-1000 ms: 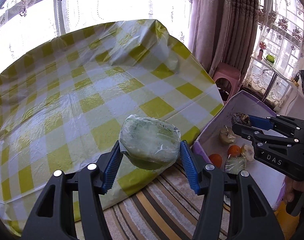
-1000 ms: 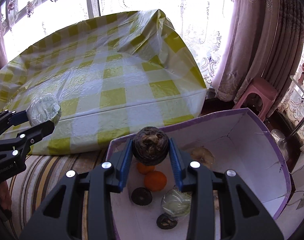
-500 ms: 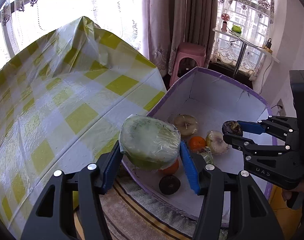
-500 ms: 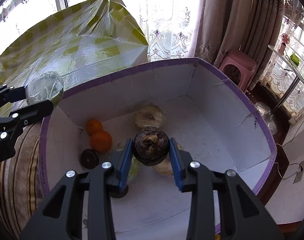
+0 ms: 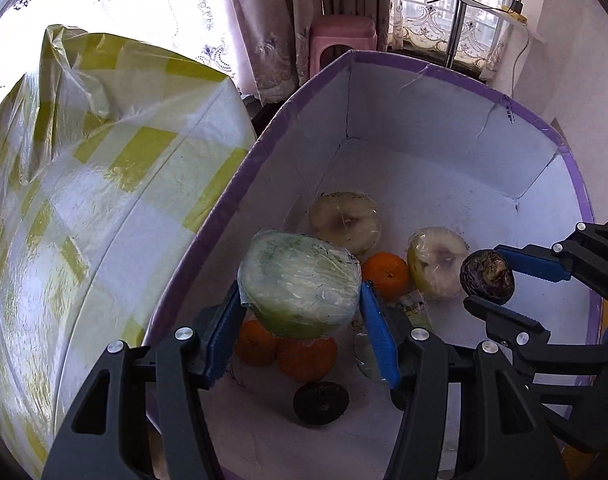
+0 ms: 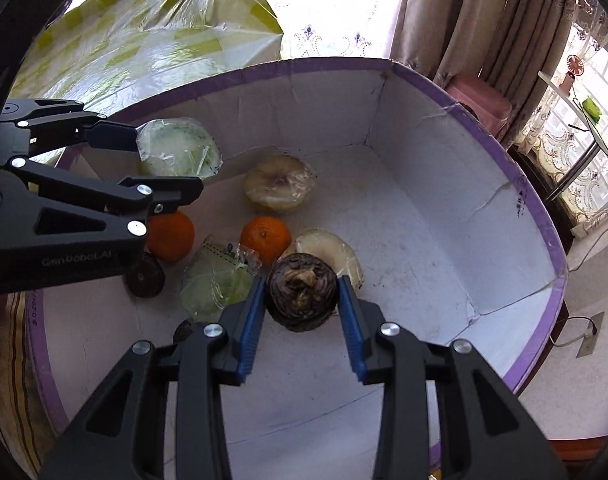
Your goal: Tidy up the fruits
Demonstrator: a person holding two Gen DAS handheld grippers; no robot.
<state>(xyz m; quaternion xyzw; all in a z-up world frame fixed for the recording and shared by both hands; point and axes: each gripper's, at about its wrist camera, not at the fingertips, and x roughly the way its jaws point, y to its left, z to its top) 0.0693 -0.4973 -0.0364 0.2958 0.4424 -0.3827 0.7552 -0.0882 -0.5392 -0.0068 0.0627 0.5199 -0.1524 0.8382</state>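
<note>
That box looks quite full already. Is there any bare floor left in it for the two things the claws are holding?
Yes. The box floor is bare on its right half, from the wrapped pale fruit to the far right wall. The left side is crowded: oranges, wrapped greens and dark fruits cluster there.

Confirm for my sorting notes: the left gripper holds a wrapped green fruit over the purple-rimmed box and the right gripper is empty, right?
Not quite. The right gripper is shut on a dark fruit, as the right wrist view shows. The left gripper does hold the wrapped green fruit over the purple-rimmed box.
</note>
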